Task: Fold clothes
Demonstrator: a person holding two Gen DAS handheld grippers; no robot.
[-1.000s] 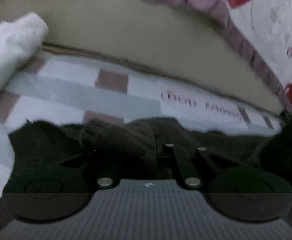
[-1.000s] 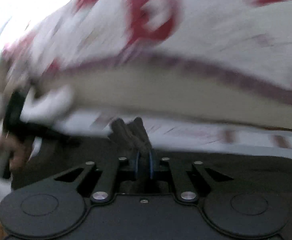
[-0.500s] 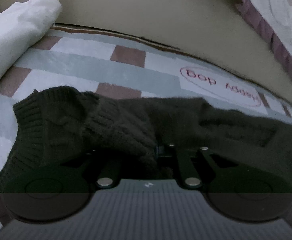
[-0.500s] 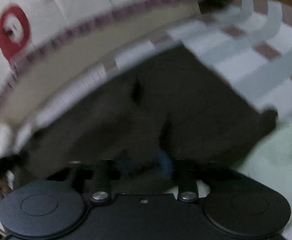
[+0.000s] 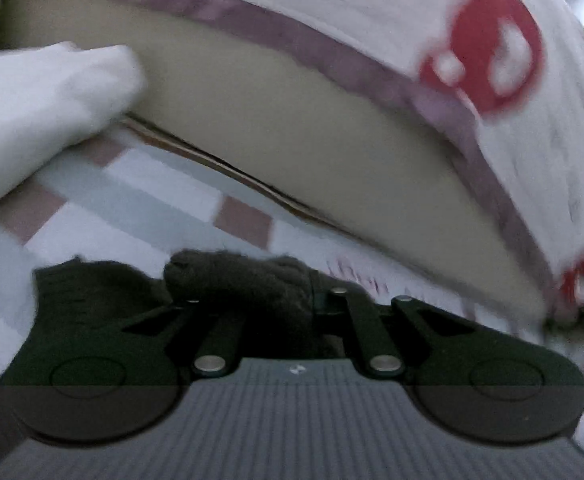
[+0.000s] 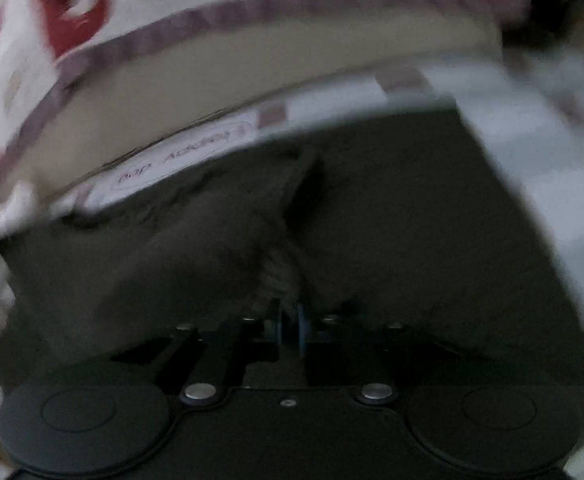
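Item: dark knit sweater, lying on a checked bedsheet below a beige mattress edge with a red-printed cover.

Left gripper: closed on a bunched fold of the sweater, lifted just in front of the lens; little other knit shows in this view.

Right gripper: narrow, pinching a ridge of knit; the main body spreads ahead of it and to both sides, toward the mattress edge.

Key relation: both grippers hold the cloth, its long axis running across the right view, parallel to the mattress edge. Stage of folding cannot be told.

White cloth: left, apart.
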